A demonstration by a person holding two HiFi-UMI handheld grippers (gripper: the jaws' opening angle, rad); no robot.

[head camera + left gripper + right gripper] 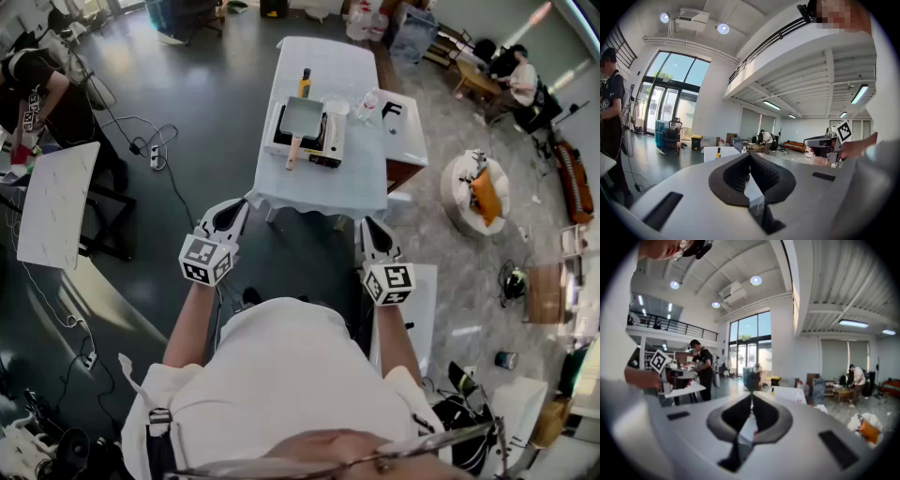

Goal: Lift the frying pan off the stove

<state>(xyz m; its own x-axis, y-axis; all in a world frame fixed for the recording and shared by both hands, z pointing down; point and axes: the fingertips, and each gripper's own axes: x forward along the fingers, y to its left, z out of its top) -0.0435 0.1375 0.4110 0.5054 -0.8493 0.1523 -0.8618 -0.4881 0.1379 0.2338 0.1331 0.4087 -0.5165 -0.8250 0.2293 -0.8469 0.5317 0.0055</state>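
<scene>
Two closed, empty tools, the left hand-held gripper and right hand-held gripper, hover short of the white table. On it the frying pan sits on the stove; a glossy grey floor surrounds it.

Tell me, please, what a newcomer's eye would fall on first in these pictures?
First comes the white table in the upper middle of the head view, bearing a stove with a square frying pan on it, its wooden handle pointing toward the near edge. Nearer, the left gripper and right gripper are held side by side short of the table, both shut and empty.
</scene>
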